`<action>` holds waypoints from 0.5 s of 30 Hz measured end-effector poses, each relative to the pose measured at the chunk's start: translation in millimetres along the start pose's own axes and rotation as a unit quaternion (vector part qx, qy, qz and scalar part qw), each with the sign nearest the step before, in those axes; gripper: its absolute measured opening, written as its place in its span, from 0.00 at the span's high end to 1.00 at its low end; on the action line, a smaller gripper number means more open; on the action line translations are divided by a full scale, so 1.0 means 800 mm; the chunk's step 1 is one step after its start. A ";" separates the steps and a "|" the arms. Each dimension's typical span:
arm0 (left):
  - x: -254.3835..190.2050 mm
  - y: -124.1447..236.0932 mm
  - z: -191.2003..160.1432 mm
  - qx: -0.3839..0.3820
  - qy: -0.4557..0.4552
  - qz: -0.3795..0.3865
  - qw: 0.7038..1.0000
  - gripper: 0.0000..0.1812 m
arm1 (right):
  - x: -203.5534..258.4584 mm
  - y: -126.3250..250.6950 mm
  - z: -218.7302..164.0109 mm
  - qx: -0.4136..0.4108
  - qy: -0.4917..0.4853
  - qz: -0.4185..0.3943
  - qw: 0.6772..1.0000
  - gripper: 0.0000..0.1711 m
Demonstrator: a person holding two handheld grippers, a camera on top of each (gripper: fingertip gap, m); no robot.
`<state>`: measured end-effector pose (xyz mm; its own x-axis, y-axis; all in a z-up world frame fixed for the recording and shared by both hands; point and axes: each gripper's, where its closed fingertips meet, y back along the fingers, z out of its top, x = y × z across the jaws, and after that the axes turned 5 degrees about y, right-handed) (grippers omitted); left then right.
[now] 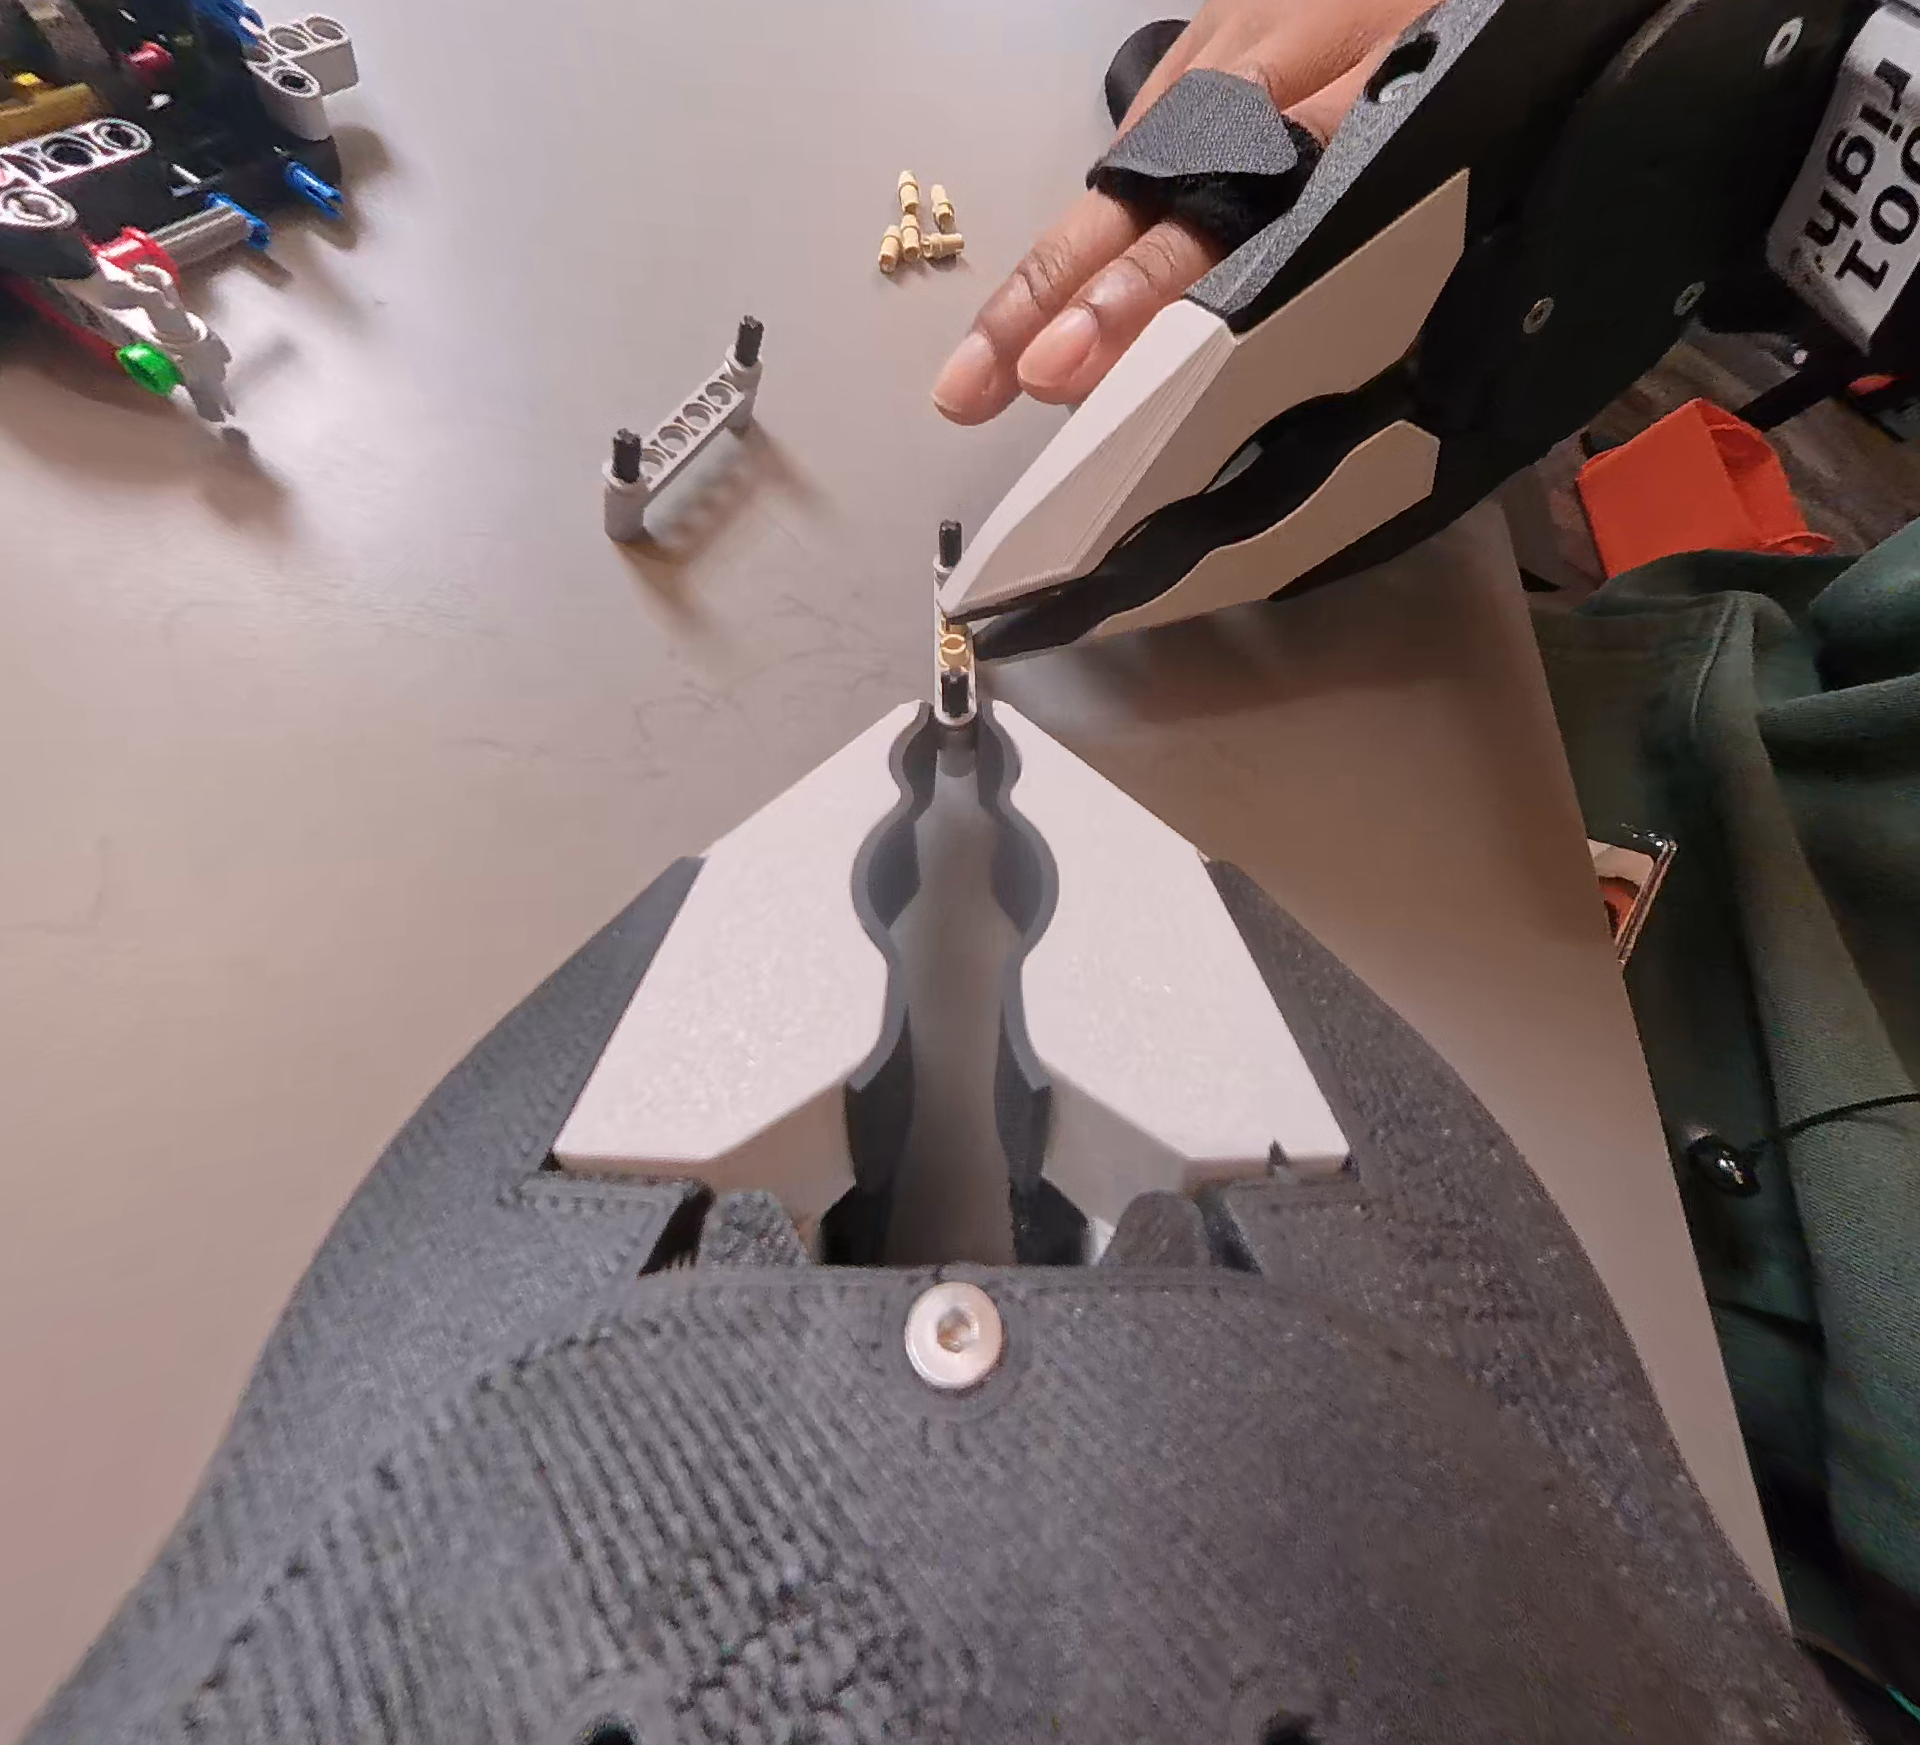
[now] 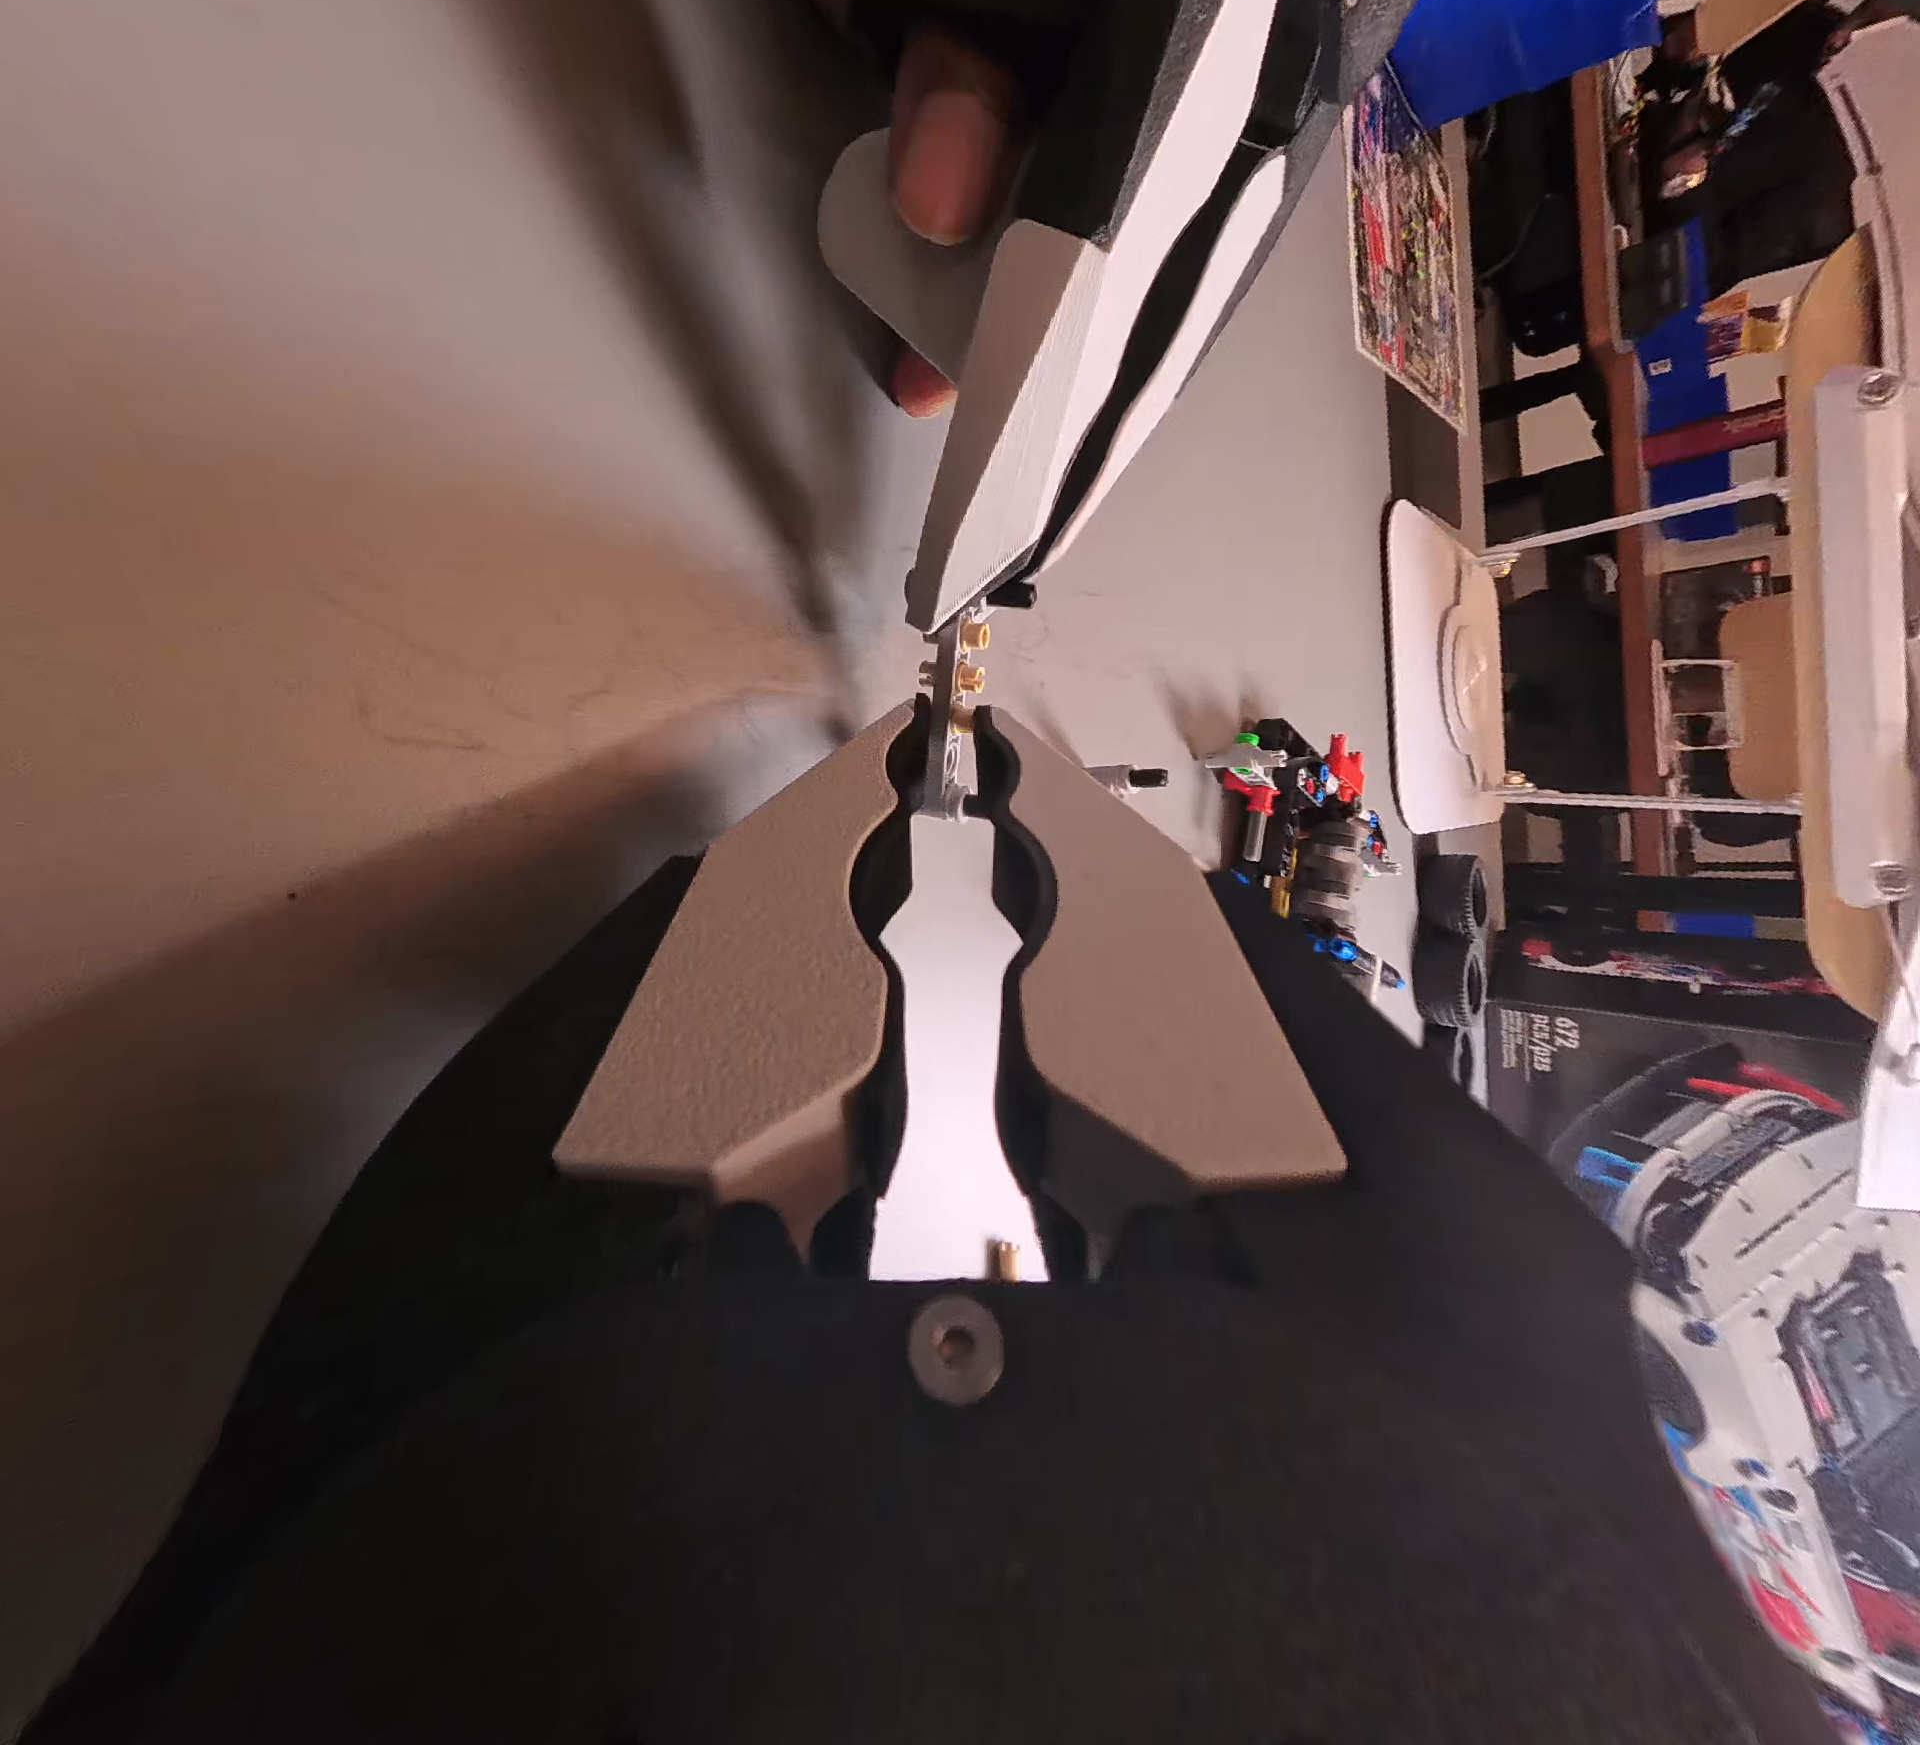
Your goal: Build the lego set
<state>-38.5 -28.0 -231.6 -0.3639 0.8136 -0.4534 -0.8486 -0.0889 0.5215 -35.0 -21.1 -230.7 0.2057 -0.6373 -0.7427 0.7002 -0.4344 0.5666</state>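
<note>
the right gripper [image 2: 951, 745] pinches a grey beam [image 2: 952, 750] bearing 3 tan pins [image 2: 971, 679]; the left gripper [image 2: 961, 612] grips the beam's far end.

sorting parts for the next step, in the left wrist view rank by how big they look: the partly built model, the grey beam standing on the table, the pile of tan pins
1. partly built model, cut off by the frame edge
2. grey beam
3. pile of tan pins

The pile lies farther from the camera, so its rank is less certain.

Soft, even light is spread over the table [image 1: 436, 760], and pale shadows are cast just beside the small parts on it. Straight lines are bent near the edges — a fish-eye look. In the right wrist view, the table [image 2: 1247, 552] is smeared by blur on its left side.
</note>
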 end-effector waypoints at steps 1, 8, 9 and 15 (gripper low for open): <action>-0.001 0.000 0.000 -0.001 0.004 -0.004 1.000 0.97 | 0.000 0.001 0.000 -0.002 -0.005 0.000 1.000 0.96; -0.010 0.003 0.005 -0.017 0.037 -0.045 0.998 0.97 | -0.004 0.011 0.006 -0.045 -0.104 0.028 0.993 0.97; -0.012 0.004 0.007 -0.021 0.039 -0.051 0.998 0.97 | -0.006 0.014 0.007 -0.055 -0.121 0.030 0.991 0.97; -0.011 0.004 0.006 -0.021 0.030 -0.043 0.998 0.97 | -0.014 0.033 0.014 -0.093 -0.190 0.038 0.977 0.85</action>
<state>-36.2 -32.4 -222.7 -0.3110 0.7836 -0.5379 -0.8924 -0.0461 0.4489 -26.4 -32.2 -203.3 0.0180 -0.8681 -0.4961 0.8119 -0.2768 0.5139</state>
